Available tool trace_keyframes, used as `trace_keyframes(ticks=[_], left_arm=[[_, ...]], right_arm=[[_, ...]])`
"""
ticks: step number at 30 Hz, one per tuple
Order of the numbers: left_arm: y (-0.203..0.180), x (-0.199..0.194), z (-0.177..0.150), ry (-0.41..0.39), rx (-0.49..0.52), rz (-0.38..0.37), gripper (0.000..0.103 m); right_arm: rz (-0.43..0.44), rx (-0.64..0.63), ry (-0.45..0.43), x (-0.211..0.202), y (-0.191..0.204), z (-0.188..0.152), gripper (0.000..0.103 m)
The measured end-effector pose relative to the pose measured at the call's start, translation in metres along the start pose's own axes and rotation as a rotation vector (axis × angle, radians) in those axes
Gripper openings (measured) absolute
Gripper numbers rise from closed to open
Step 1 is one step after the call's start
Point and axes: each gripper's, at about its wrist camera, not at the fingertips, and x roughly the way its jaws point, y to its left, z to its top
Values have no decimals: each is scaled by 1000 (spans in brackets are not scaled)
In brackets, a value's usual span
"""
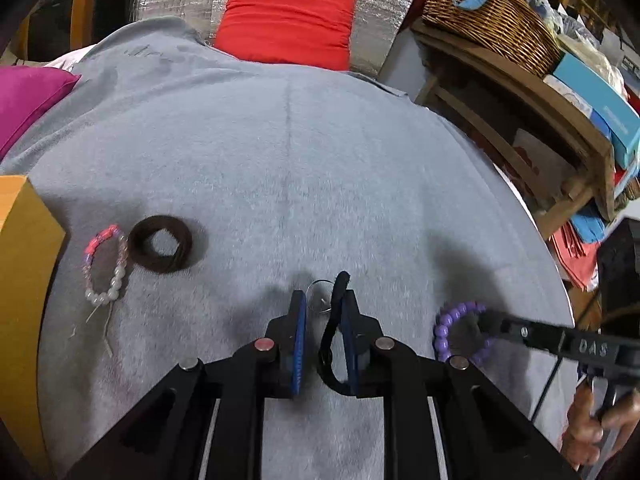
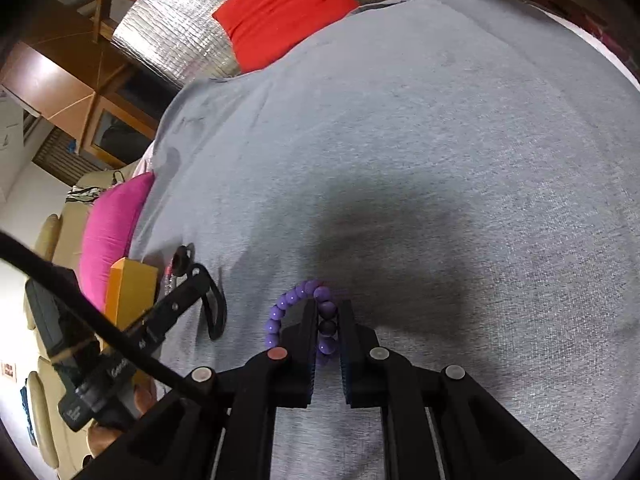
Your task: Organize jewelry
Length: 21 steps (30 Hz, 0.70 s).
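My left gripper [image 1: 323,300] is open over the grey cloth [image 1: 304,152]; a black elastic band [image 1: 331,340] hangs against its right finger, and a thin wire ring [image 1: 320,285] lies just past the tips. My right gripper [image 2: 329,312] is shut on a purple bead bracelet [image 2: 298,300], also seen in the left wrist view [image 1: 450,328]. A pink and pearl bead bracelet [image 1: 105,266] and a dark brown hair tie [image 1: 160,244] lie at the left, beside an orange box [image 1: 22,264].
A red cushion [image 1: 288,20] and silver foil sheet [image 1: 384,12] stand at the back. A magenta cushion [image 1: 28,100] lies far left. A wooden shelf with a wicker basket [image 1: 492,16] stands at the right, past the table edge.
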Motion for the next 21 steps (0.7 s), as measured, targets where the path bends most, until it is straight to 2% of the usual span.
trace_keyframes(ticks=[10, 12, 16, 19, 21], left_arm=[[11, -5, -10, 75, 46, 14, 19], [14, -9, -13, 74, 48, 9, 20], [15, -20, -10, 40, 74, 17, 22], [14, -22, -7, 23, 82, 16, 23], [13, -18, -6, 31, 83, 17, 24]], right_arm=[[-40, 4, 41, 11, 1, 5, 13], [-52, -3, 42, 11, 2, 5, 14], [-82, -34, 22, 8, 7, 6, 32], [-106, -78, 2, 9, 12, 3, 32], [-142, -136, -9, 11, 19, -1, 29]])
